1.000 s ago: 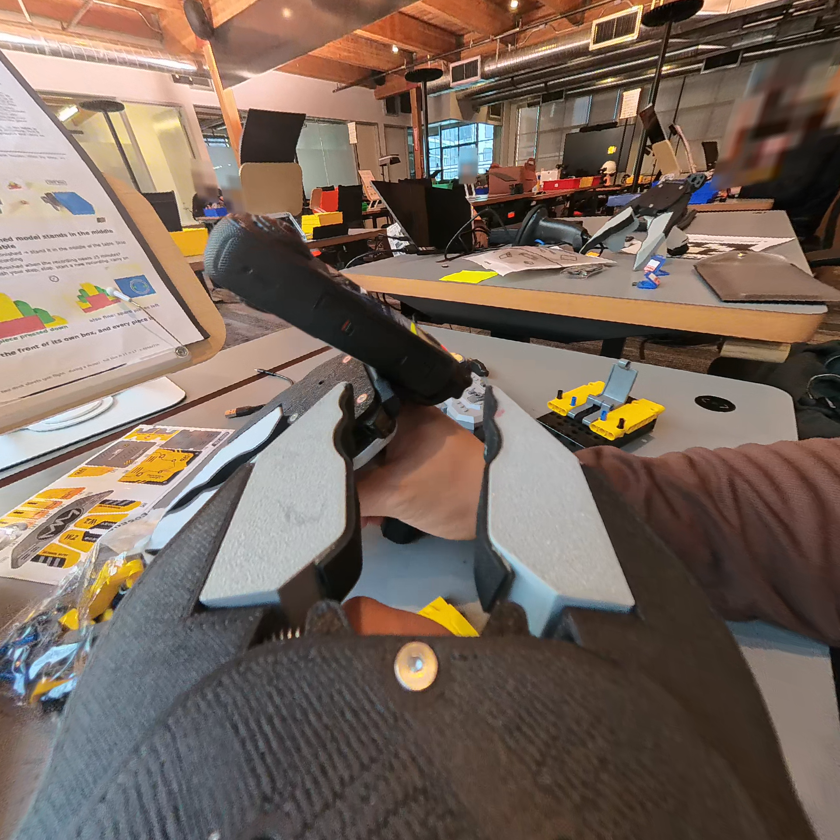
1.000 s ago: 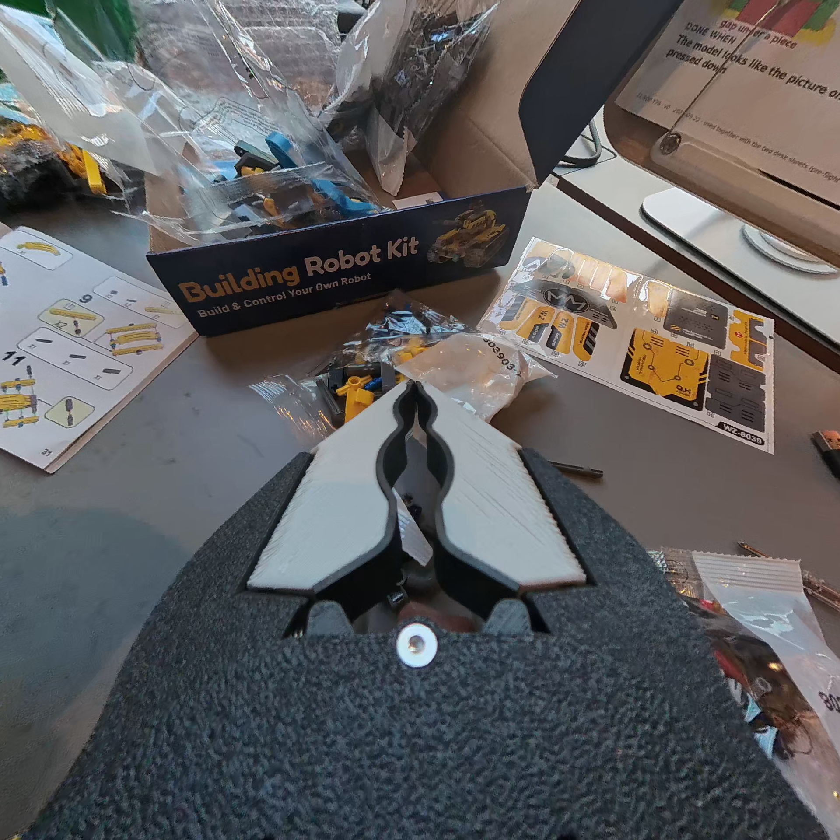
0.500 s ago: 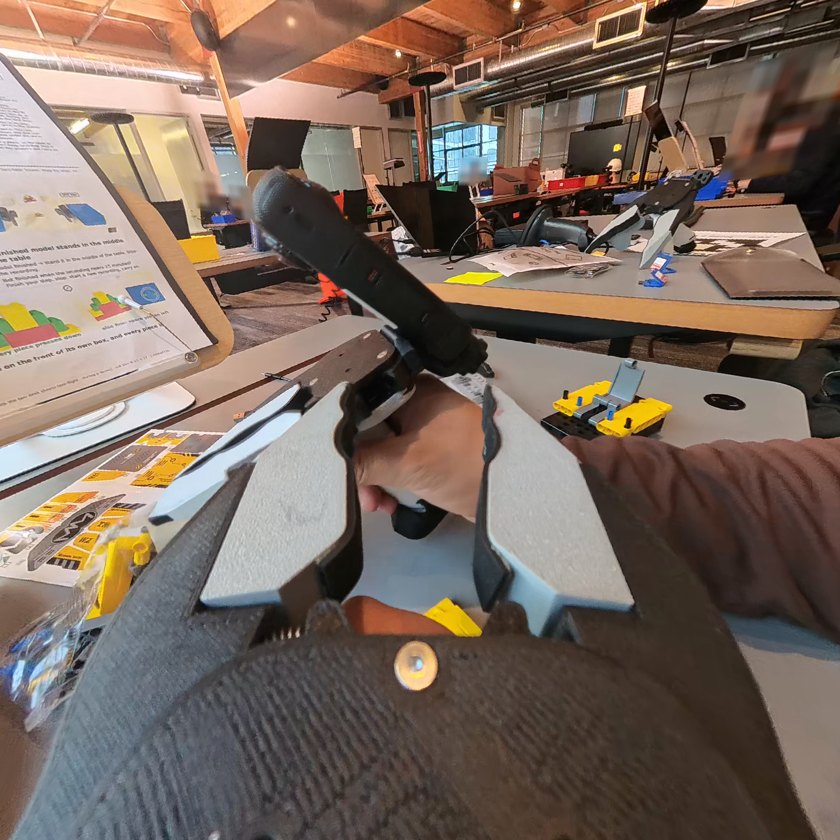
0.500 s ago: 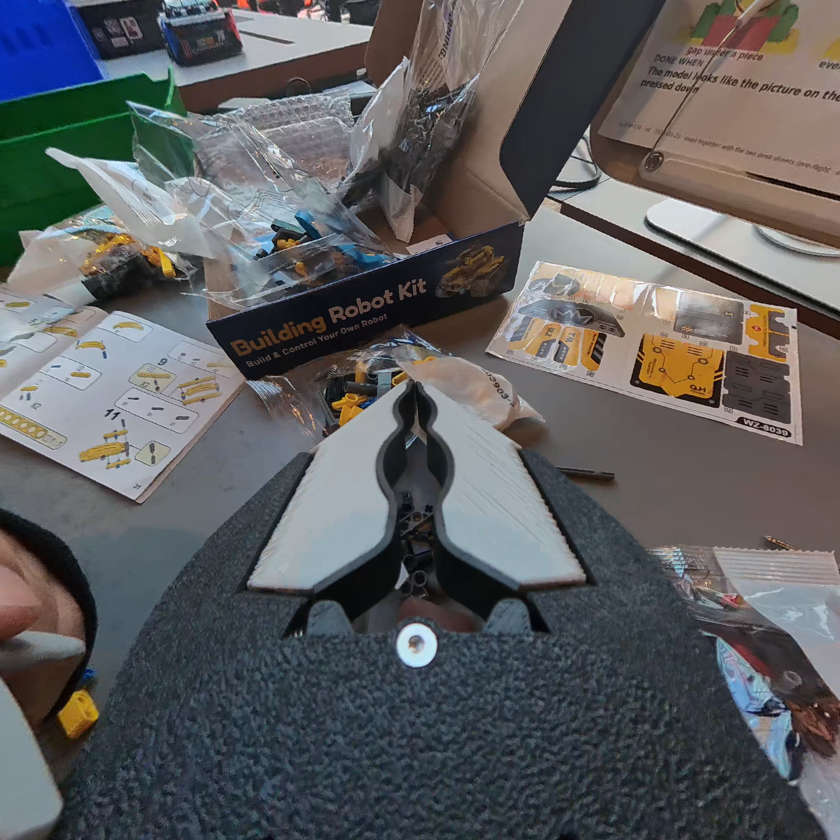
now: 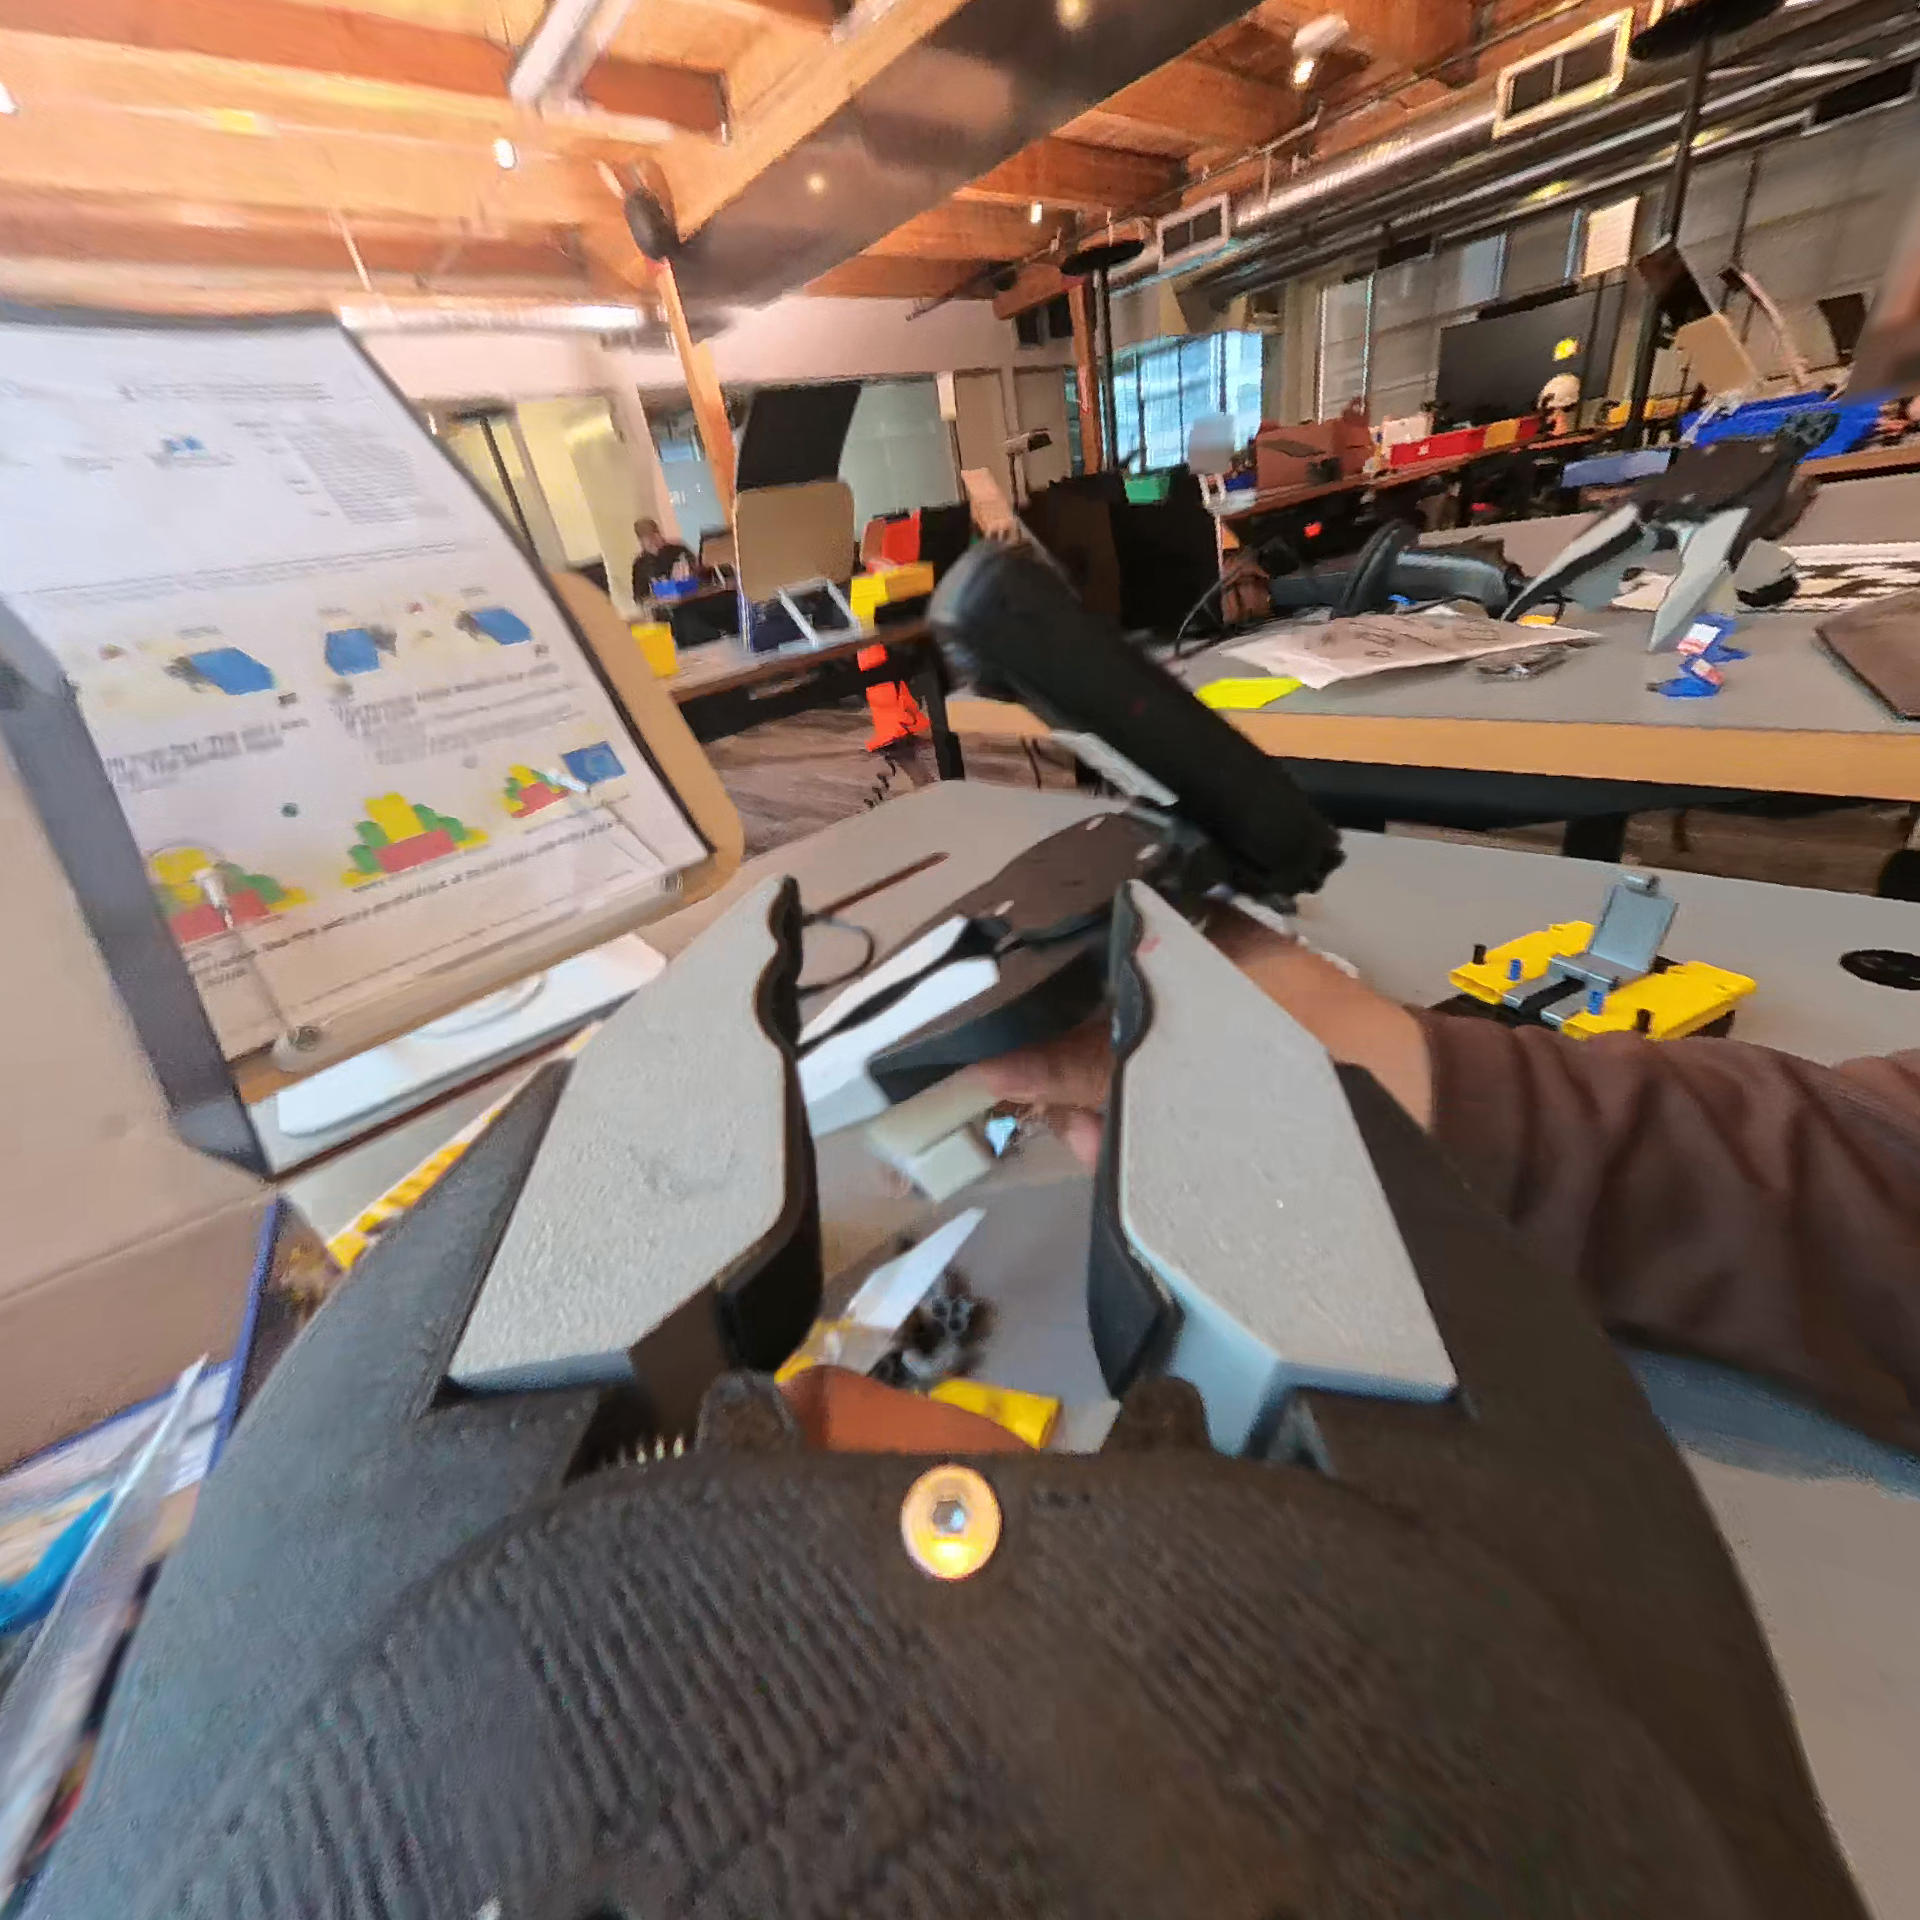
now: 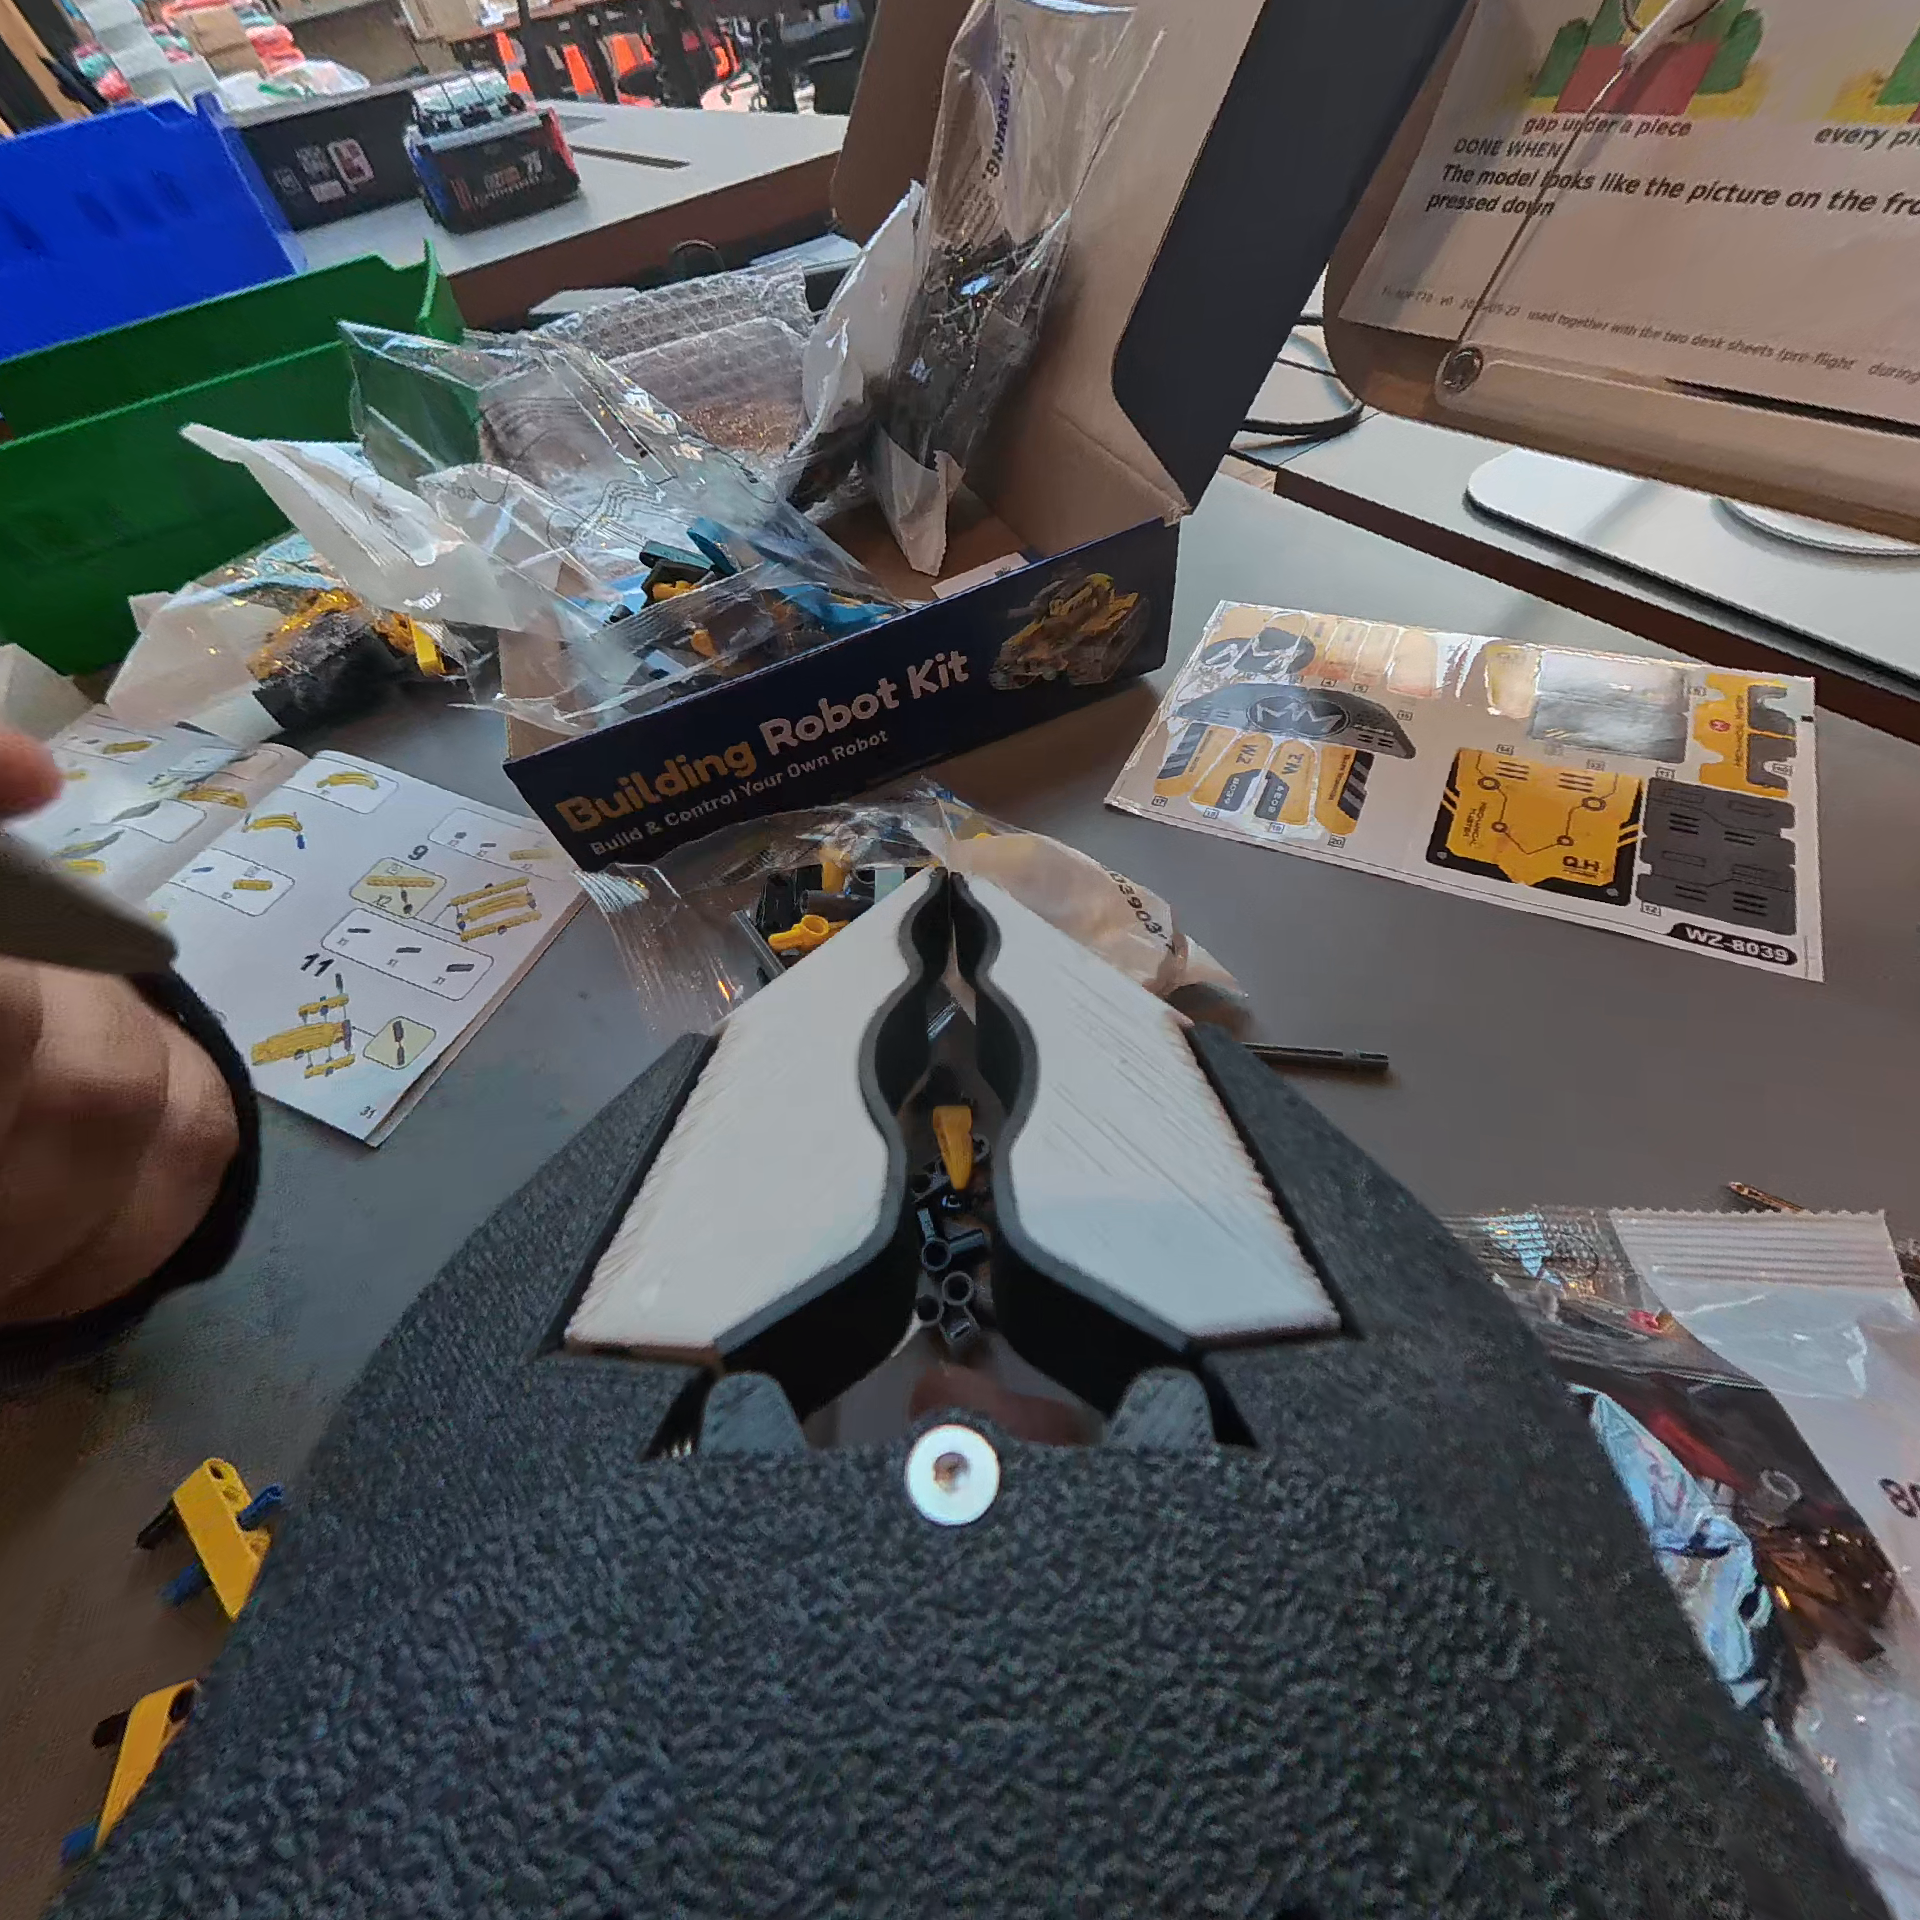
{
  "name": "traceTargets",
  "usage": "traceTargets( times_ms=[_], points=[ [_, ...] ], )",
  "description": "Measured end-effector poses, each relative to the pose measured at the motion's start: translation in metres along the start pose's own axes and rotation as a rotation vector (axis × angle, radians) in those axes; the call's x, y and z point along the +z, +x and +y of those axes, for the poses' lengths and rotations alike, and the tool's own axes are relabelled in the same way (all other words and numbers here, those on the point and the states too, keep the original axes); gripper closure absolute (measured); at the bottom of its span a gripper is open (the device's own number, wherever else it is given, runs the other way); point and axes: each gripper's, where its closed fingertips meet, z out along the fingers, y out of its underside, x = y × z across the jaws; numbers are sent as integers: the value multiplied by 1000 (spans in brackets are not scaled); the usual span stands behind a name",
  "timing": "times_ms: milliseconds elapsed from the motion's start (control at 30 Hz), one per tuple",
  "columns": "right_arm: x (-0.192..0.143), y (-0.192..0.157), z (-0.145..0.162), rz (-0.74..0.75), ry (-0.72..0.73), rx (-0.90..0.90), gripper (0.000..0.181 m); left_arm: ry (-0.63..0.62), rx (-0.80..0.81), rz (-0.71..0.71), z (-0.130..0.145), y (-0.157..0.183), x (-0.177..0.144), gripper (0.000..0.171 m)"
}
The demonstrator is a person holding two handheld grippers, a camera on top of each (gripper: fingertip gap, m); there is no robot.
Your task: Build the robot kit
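The left tool [image 5: 951, 904] is wide open with nothing between its fingers. It hangs over the near part of the bench [image 5: 1455, 914]. Through its gap lie small black pins [image 5: 948, 1320], a yellow piece [image 5: 997, 1405] and a white scrap. Beyond them is the right tool [image 5: 914, 997], gripped by a hand [image 5: 1049, 1070].

The right tool [image 6: 948, 883] is closed, tips meeting. They sit just over a clear bag of parts [image 6: 1091, 914] lying mid-bench, right in front of the box [image 6: 831, 727]. I cannot tell whether the tips pinch the bag's film or merely cover it. Black pins and a yellow piece [image 6: 951, 1138] show through the slot between its fingers. Whether these are loose or bagged is unclear.

A booklet [image 6: 343, 935] lies toward the left edge and a sticker sheet [image 6: 1455, 790] toward the right. A second bag [image 6: 1766, 1455] is near the right edge, and a thin black axle [image 6: 1309, 1060] lies just right of the tool. The film is slippery and the pins are small, so I judge a grip here would be insecure.
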Motion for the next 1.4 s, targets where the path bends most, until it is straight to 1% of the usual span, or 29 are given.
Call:
traceTargets(
  times_ms=[33,67,100,167,200,267,400,467,533,700,833,900,967,1033,1133,1200,1300,1400],
  points=[
    [-1,0,1,4,-1,-3,181,-49,-20,12,5,-6,-3,104],
    [-2,1,1,6,-3,-1,181,-107,-16,32,12,-11,-7,97],
    [-3,1,1,6,-4,4,181,-166,24,49,21,-17,-12,95],
    [-6,4,-1,8,6,14,181,-304,178,38,45,-37,-23,87],
    [-8,5,-2,7,11,20,181,-374,264,24,58,-49,-27,87],
    [-12,7,-4,2,14,42,181,-466,392,-20,80,-71,-30,87],
    [-18,6,-8,-7,21,49,181,-613,485,-12,128,-89,-24,86],
    [-20,3,-9,-11,19,43,181,-650,509,-21,146,-94,-21,87],
    [-21,0,-10,-17,20,36,181,-657,548,-33,154,-96,-18,90],
    [-19,-7,-10,-22,11,3,181,-610,551,-62,151,-94,-16,107],
    [-16,-15,-13,-62,20,27,181,-532,508,-48,139,-90,-14,128],
    [-17,-15,-14,-53,22,18,181,-507,483,-35,137,-87,-14,147],
    [-18,-13,-15,-47,27,16,181,-505,460,-38,137,-88,-14,154],
    [-19,-11,-16,-54,31,30,181,-507,431,-49,136,-90,-13,156],
    [-20,-9,-18,-75,48,52,179,-517,312,-56,138,-92,-12,160],
    [-27,-1,-25,-56,88,52,171,-524,225,-63,140,-96,-12,160],
    [-41,13,-36,-18,151,76,171,-534,132,-96,141,-106,-13,161],
    [-52,26,-43,-6,206,129,170,-542,66,-96,142,-108,-15,161]
  ],
)
